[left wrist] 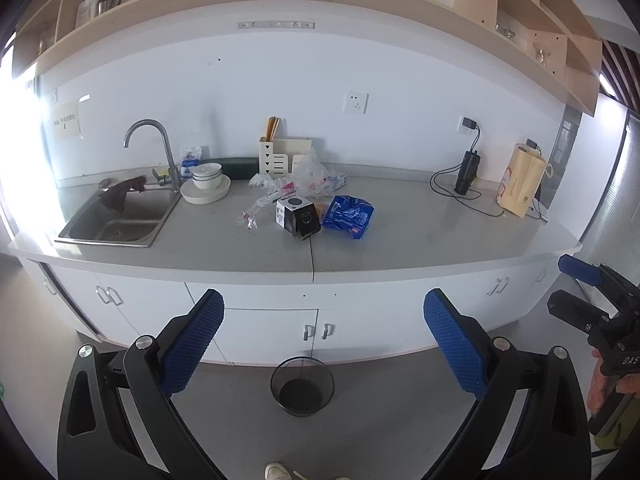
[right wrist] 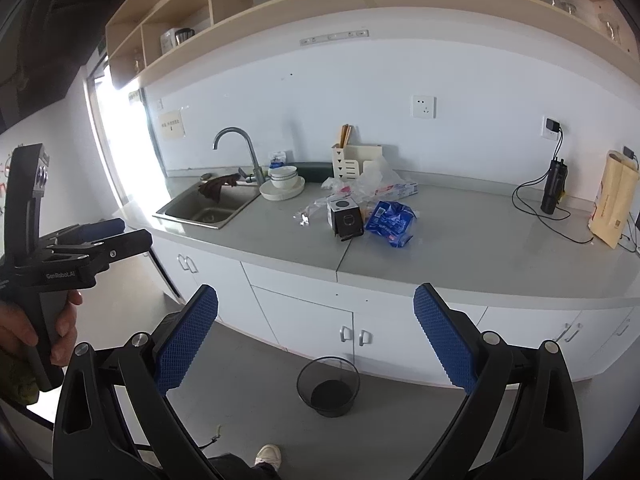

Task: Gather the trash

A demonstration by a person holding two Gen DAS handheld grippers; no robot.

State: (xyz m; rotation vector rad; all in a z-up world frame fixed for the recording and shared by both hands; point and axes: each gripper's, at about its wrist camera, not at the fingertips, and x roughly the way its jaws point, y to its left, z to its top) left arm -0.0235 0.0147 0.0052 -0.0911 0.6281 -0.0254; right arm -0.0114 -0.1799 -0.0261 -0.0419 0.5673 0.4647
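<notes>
Trash lies in a heap on the grey countertop [left wrist: 400,236]: a blue crumpled bag [left wrist: 347,211], a small black and white box [left wrist: 298,215], clear plastic wrappers [left wrist: 256,210] and a clear bag [left wrist: 310,172]. The same heap shows in the right wrist view, with the blue bag [right wrist: 391,218] and the box [right wrist: 345,218]. A black mesh bin [left wrist: 302,385] stands on the floor below the cabinets; it also shows in the right wrist view [right wrist: 328,386]. My left gripper [left wrist: 324,344] and my right gripper [right wrist: 316,340] are open and empty, well back from the counter.
A sink [left wrist: 116,220] with a faucet and a brown rag is at the left, stacked bowls [left wrist: 206,184] beside it. A utensil holder [left wrist: 276,156], a black bottle with a cable [left wrist: 466,172] and a yellow bag [left wrist: 520,184] stand along the back. White cabinets [left wrist: 272,332] are below.
</notes>
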